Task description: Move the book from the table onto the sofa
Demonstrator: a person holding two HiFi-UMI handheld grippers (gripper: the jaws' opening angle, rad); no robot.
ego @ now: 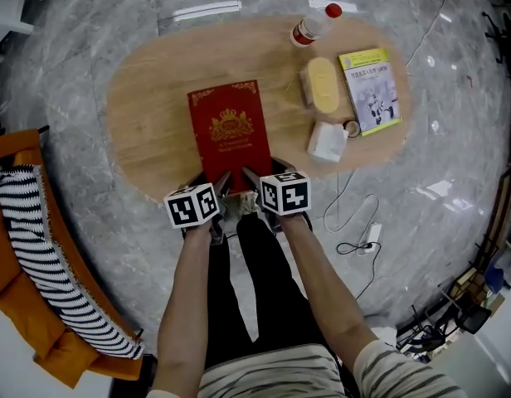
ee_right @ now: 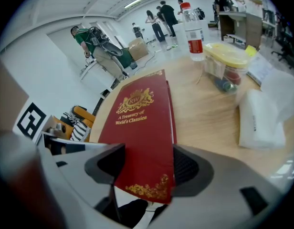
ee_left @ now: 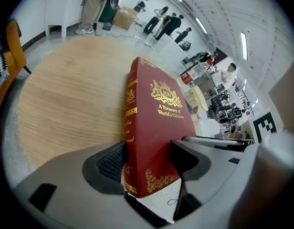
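Grey, glossy, marble-veined floor [ego: 90, 48] fills the head view. At its left edge stands an orange sofa [ego: 13, 293] with a black-and-white striped throw [ego: 40, 259] draped along it. In the middle is a long oval table [ego: 148, 106] of pale, fine-grained wood.

On the table lies the book [ego: 231, 131], a thick rectangular hardback in dark red cloth with gold ornament and a crest. Its near end juts past the table's rim. There the left gripper [ee_left: 147, 159] and right gripper [ee_right: 144, 163] each clamp one near corner. Their grey jaws stand wide, spread to the book's thickness, with the ribbed black pads against its covers.

Well apart, on the table's right part, lie a glossy yellow-green booklet [ego: 370, 89], a rounded clear tub with a yellow lid [ego: 322, 84], a crumpled white packet [ego: 327, 141] and a clear plastic bottle with a red cap [ego: 313, 25].
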